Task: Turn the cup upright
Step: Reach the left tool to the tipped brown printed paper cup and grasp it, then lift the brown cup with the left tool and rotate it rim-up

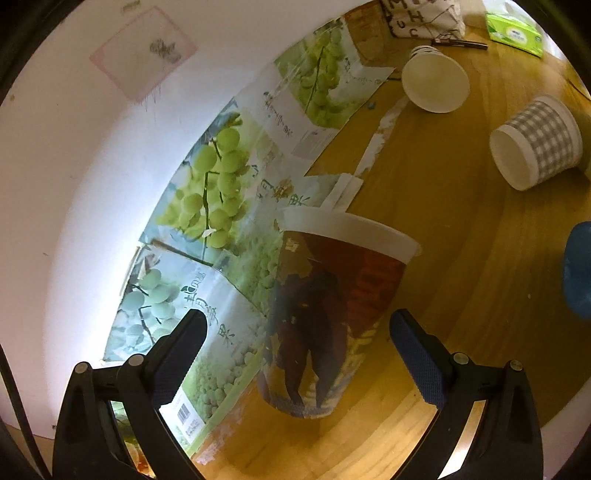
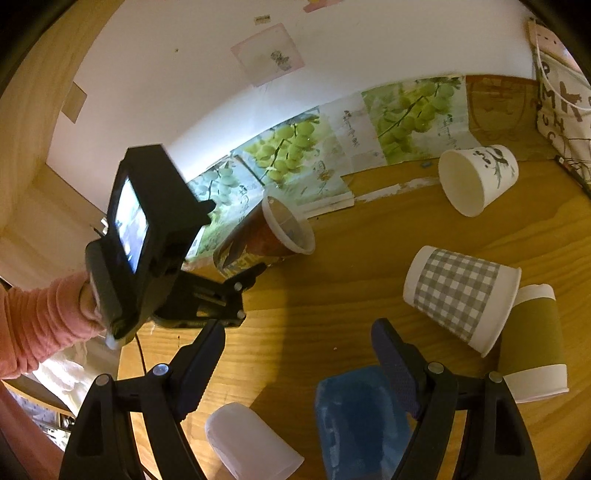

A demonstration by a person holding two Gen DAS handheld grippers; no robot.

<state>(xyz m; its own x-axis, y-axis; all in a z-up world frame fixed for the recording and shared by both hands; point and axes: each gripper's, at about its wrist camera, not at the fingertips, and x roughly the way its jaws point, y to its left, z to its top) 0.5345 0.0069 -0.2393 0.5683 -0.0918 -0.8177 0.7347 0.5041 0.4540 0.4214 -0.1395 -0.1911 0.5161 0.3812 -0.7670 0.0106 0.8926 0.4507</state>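
Observation:
A dark red printed paper cup (image 1: 325, 314) with a white rim lies tilted on the wooden table, between the fingers of my left gripper (image 1: 299, 343), which is open around it without touching. In the right wrist view the same cup (image 2: 266, 236) lies on its side, mouth to the right, with the left gripper (image 2: 236, 284) at its base. My right gripper (image 2: 299, 354) is open and empty, above a blue cup (image 2: 362, 417) lying on the table.
On the wooden table (image 2: 332, 295) lie a grey checked cup (image 2: 458, 295), an olive cup (image 2: 532, 339), a white cup with a drawing (image 2: 476, 177) and a translucent white cup (image 2: 251, 443). Grape-printed cardboard (image 1: 221, 192) leans on the wall. A green tissue pack (image 1: 513, 29) lies far off.

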